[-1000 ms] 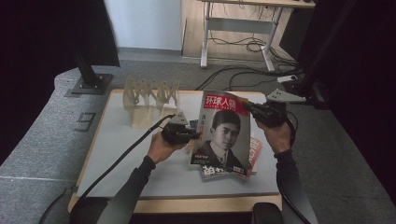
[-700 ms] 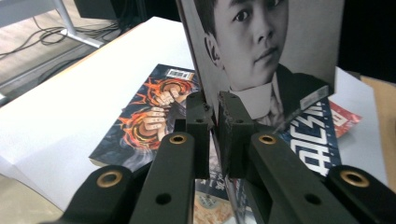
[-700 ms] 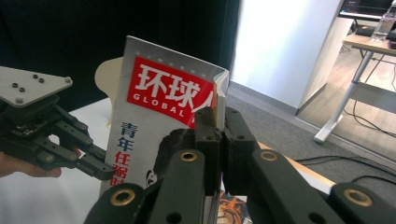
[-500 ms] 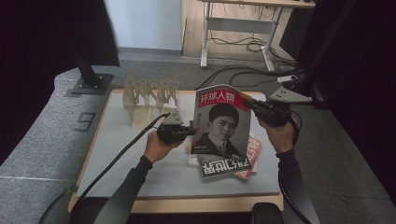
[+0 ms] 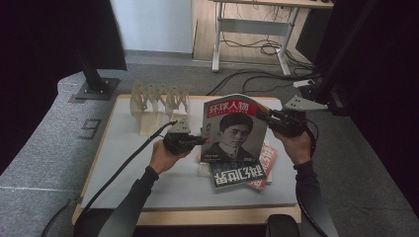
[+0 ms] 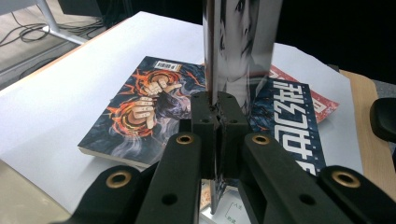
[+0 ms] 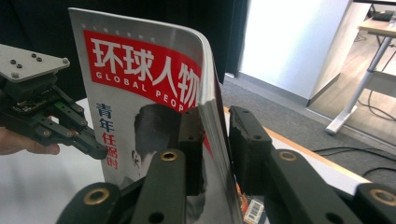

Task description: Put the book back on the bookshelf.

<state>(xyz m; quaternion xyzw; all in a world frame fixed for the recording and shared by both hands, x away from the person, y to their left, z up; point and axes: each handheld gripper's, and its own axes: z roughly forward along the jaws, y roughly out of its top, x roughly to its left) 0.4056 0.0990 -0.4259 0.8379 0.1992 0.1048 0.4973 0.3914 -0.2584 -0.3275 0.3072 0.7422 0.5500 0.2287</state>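
A magazine (image 5: 232,133) with a red title band and a man's portrait stands upright above the table, facing me. My left gripper (image 5: 201,141) is shut on its left edge; in the left gripper view the jaws (image 6: 215,105) pinch the thin edge of the magazine (image 6: 243,42). My right gripper (image 5: 262,116) is at the top right edge. In the right gripper view the magazine (image 7: 140,79) passes between the jaws (image 7: 217,121), which have just been opening, and a gap shows beside one pad. The left gripper (image 7: 100,151) appears there at the left.
Under the raised magazine lie a dark magazine with white letters (image 5: 238,174), a red one (image 5: 267,160) and a book with a fists cover (image 6: 144,107). A cream slotted rack (image 5: 158,101) stands at the back left of the white table mat (image 5: 133,173).
The portrait magazine has been lifted from a low tilt to standing upright, uncovering the dark magazine beneath. Both hands rose slightly with it.
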